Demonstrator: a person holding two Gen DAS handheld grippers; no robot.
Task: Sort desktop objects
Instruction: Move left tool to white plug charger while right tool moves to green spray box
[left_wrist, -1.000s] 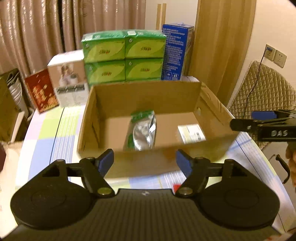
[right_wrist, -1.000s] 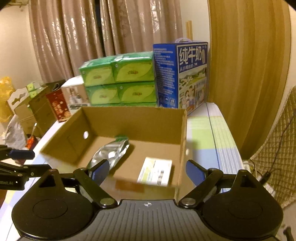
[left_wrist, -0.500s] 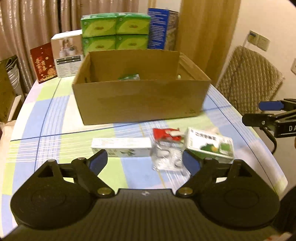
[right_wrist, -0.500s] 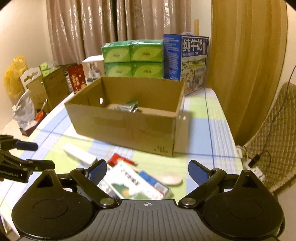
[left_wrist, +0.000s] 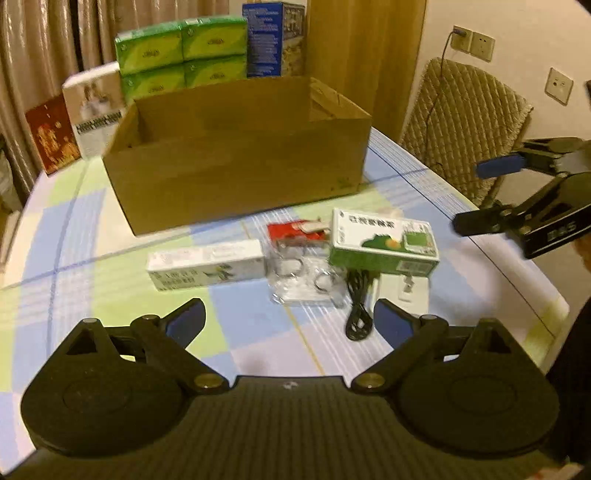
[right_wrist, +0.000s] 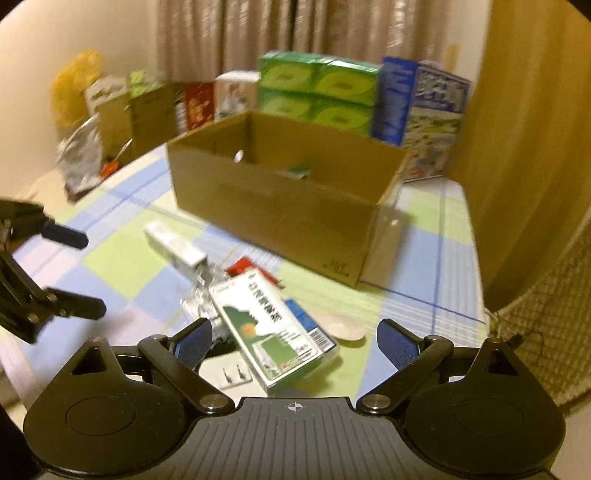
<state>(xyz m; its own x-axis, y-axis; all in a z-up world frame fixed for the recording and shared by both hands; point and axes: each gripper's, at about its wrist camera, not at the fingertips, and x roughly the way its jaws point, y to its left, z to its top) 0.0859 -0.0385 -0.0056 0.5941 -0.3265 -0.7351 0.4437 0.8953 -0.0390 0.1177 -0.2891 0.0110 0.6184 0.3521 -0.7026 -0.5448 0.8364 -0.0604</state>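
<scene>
Small objects lie in a loose cluster on the surface (left_wrist: 74, 229), in front of an open cardboard box (left_wrist: 240, 162) that stands toward its far edge. The surface wears a checked cloth of blue, green and white squares. Behind the cardboard box, along the far edge, stand a stack of green packs (left_wrist: 181, 55), a blue milk carton (left_wrist: 273, 40), a white carton (left_wrist: 96, 107) and a red packet (left_wrist: 51, 134). Brown curtains (left_wrist: 40, 48) hang behind them, a quilted chair (left_wrist: 465, 125) stands off the right edge, and wall sockets (left_wrist: 474, 40) sit above it.

In the cluster, a long white box (left_wrist: 207, 267) lies flat on the left, its long axis running left to right, roughly parallel to the near wall of the cardboard box. A green-and-white medicine box (left_wrist: 384, 240) lies on the right, its long axis also roughly left to right, tilted a little, one end propped over a white card (left_wrist: 404, 291). Between the two lie a red packet of something (left_wrist: 295, 232) and a clear plastic bag (left_wrist: 306, 280) with rings inside. A black cord (left_wrist: 356, 302) lies coiled just beside the bag.

The left gripper (left_wrist: 288, 319) hovers above the near part of the surface, jaws spread wide with nothing between them. The right gripper (right_wrist: 293, 338) hangs over the medicine box, jaws likewise wide apart and empty.
</scene>
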